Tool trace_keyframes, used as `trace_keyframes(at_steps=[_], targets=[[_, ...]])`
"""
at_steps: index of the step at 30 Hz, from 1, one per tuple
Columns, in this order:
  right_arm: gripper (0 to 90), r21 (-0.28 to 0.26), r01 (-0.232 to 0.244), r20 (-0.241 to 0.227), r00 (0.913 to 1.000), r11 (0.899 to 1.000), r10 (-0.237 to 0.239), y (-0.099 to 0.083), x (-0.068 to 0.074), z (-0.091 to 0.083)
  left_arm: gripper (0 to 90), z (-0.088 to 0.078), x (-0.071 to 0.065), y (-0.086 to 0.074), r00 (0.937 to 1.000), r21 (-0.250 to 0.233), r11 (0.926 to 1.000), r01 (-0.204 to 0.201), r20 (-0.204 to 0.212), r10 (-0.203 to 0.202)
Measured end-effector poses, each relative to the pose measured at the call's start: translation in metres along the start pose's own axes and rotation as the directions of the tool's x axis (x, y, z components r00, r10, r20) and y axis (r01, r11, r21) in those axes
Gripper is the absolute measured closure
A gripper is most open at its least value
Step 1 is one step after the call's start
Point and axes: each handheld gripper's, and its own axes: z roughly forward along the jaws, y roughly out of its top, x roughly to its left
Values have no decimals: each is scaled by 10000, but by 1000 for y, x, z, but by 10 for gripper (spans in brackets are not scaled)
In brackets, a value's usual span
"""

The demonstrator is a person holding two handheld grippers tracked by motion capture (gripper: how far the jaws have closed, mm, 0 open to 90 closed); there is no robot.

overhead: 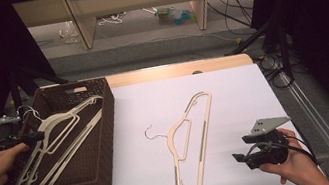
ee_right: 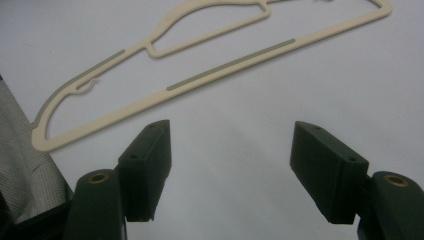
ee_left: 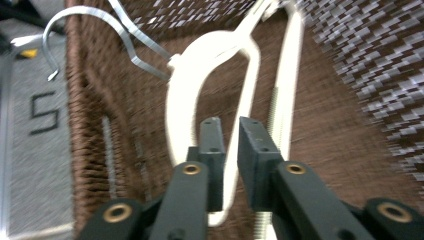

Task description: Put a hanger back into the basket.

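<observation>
The left tongs (ee_left: 229, 150) pinch a thin bar of a cream hanger (ee_left: 210, 55) in the brown basket (overhead: 106, 148) at the left. The right tongs (ee_right: 230, 165) gape open, holding nothing. Another hanger (overhead: 195, 138) lies long-ways up the middle, nearer them.

Blurred throughout in the left gripper view, with the cream hanger (ee_left: 210, 55) hidden low down behind the black jaws and the woven basket (ee_left: 95, 150) cut off at every edge; cropped by the bottom edge in the high view, the lower tip of the table hanger (overhead: 190, 139).
</observation>
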Motion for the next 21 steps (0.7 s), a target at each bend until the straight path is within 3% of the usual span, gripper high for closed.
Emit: trace_keyframes(at_steps=[2,4,5,8,10,11,13,14,15,18,19,20,21], targets=[[340,-31,83,-25,10000,10000,-83,0,1,2,743,-12,-10,-1,9997,-555,9984,-116,209,128],[340,-14,207,-2,9998,9998,-207,0,2,5,719,-26,-25,-4,9971,-1234,9923,-86,737,178],[340,-33,42,-24,10000,10000,-42,1,5,6,700,-33,-34,-6,9959,-1567,9876,-117,872,256],[337,-8,315,-43,9995,9995,-315,2,8,13,583,-50,-63,-13,9927,-1920,9800,-530,967,726],[336,164,392,-112,9992,9991,-390,4,11,15,526,-61,-87,-18,9801,-2295,9718,-532,1745,949],[336,76,295,-45,9996,9995,-295,4,13,17,500,-64,-97,-20,9775,-2470,9682,-392,1917,884],[330,230,189,-62,9998,9996,-187,6,15,20,442,-68,-120,-25,9693,-2664,9609,-759,2062,1338],[326,200,90,-1,10000,9998,-90,6,16,22,432,-67,-132,-28,9619,-2782,9568,-848,2278,1515],[319,282,32,32,10000,9996,-33,8,17,25,416,-62,-155,-34,9590,-2873,9554,-677,2455,1418],[312,501,-392,126,9992,9980,386,13,21,36,370,-51,-187,-42,9398,-2752,9549,-1115,2831,1914],[311,477,-251,176,9996,9985,242,15,20,42,348,-46,-197,-44,9306,-2491,9592,-1333,3015,2076],[310,529,-392,143,9992,9978,385,16,22,47,321,-40,-208,-47,9265,-2409,9620,-1283,3168,2029],[305,724,-645,153,9979,9953,636,19,23,52,321,-34,-217,-49,9180,-2374,9622,-1334,3363,2103]])
